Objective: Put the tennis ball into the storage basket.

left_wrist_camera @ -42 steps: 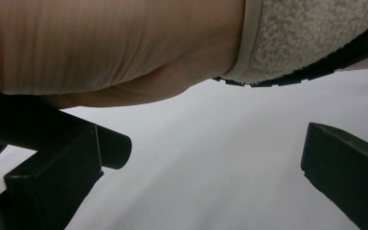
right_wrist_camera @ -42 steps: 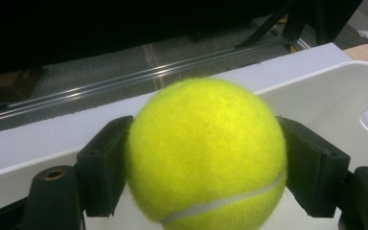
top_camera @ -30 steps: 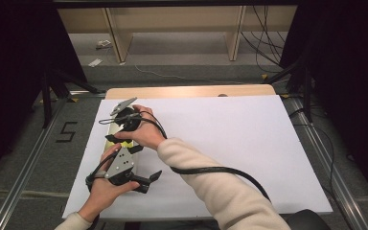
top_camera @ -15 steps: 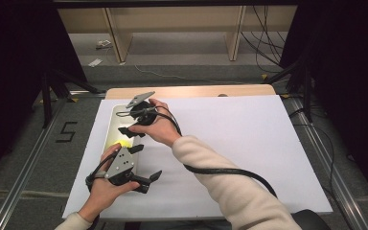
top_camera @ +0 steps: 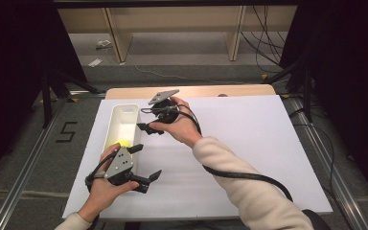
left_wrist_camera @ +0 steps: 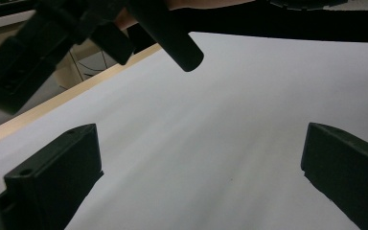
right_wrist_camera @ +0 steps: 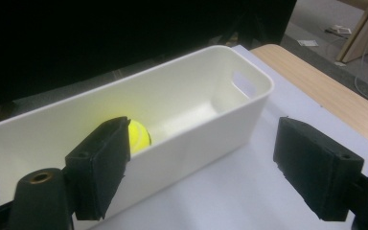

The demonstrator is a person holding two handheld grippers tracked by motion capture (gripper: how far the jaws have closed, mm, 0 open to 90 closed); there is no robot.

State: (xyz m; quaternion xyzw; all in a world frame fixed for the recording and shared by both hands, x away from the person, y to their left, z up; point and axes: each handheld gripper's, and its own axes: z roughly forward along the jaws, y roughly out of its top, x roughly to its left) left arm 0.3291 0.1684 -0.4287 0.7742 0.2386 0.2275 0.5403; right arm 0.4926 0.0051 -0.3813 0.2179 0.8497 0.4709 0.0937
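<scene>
Right claw (top_camera: 146,127) has moved farther up the surface (top_camera: 268,143), jaws apart beside the white bin (top_camera: 120,120) holding a yellow ball (right_wrist_camera: 139,135). Left claw (top_camera: 146,163) gapes, empty. Floor marking (top_camera: 67,132) apparently reads "5".

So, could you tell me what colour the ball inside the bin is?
Yellow ball; the right gripper view shows it best.

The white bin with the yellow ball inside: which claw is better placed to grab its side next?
Probably the right claw. Its jaws are open, one over the white bin beside the yellow ball, one outside the wall. The left claw is open too but faces bare white table cover.
</scene>
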